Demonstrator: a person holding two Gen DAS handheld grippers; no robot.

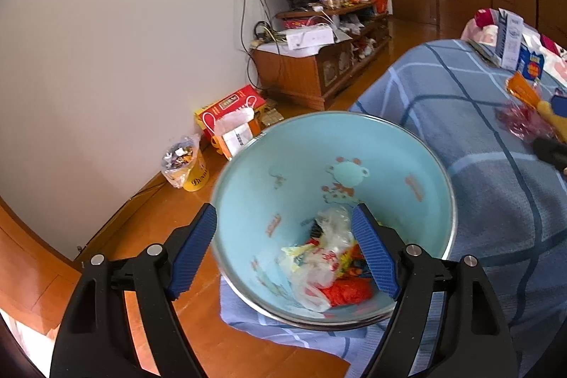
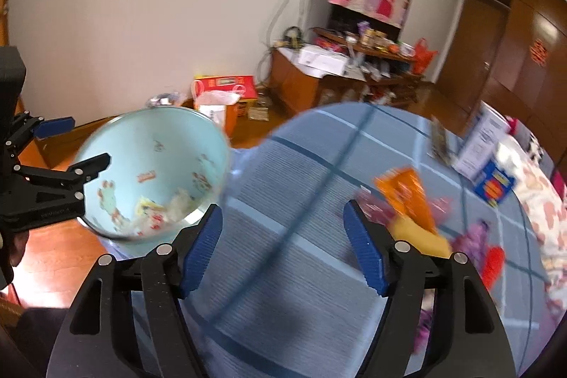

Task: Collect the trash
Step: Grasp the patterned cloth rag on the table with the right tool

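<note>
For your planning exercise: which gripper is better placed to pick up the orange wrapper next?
The right gripper: its jaws are open and empty, with the orange wrapper just ahead on the blanket. The left gripper straddles the bowl rim.

My left wrist camera looks forward and down between my left gripper's (image 1: 285,247) spread blue fingers, very close into the pale blue bowl with cartoon prints (image 1: 389,158) sitting at the left edge of the blue plaid bedcover (image 1: 496,201), its near rim between my fingertips. My right wrist camera sits further right, over the bedcover (image 2: 283,201), facing the same white wall (image 2: 141,6) between my right gripper's (image 2: 283,243) fingers; its picture is blurred. Both views share the bowl (image 2: 166,137), the bedcover, the wooden cabinet (image 1: 301,73) (image 2: 294,84) against the wall and the orange packet (image 1: 521,89) (image 2: 407,193). The right view also catches my left gripper (image 2: 71,147) from the side.
</note>
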